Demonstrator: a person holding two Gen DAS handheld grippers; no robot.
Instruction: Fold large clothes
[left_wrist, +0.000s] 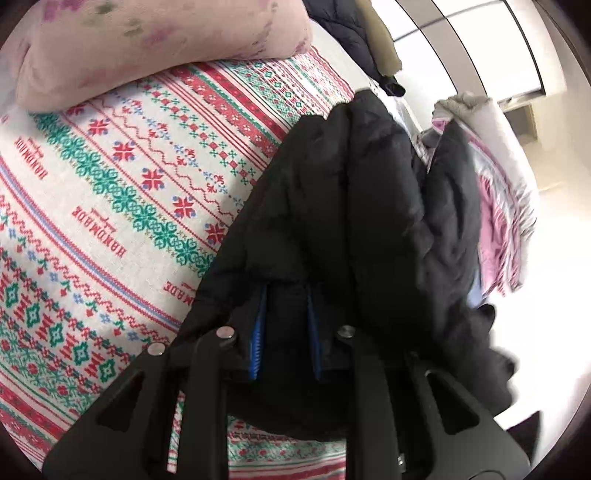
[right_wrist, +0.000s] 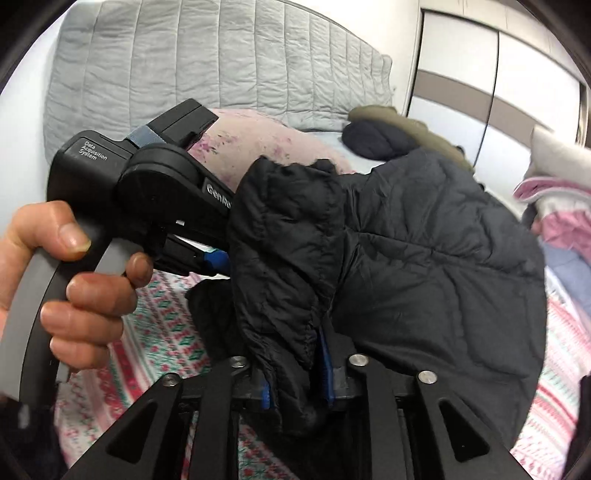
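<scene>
Right wrist view shows both grippers, right gripper (right_wrist: 295, 373) and left gripper (left_wrist: 284, 328), clamped on the black jacket (right_wrist: 424, 251); I'd raise them level so it hangs smooth above the bedspread (left_wrist: 110, 192).

Bright overexposed glare, fisheye-warped, blurred edges

One black jacket (right_wrist: 424, 258), two hand-held grippers (left_wrist: 284, 295) (right_wrist: 295, 354), one pink pillow (left_wrist: 147, 48).

Bed (left_wrist: 110, 192) was covered by a red-and-green patterned sheet printed "HANDMADE". A pink floral pillow (left_wrist: 155, 48) lay at its head; dark bundled clothing (right_wrist: 373, 138) and a pink-and-white pile (right_wrist: 557, 218) lay along the far side.
</scene>
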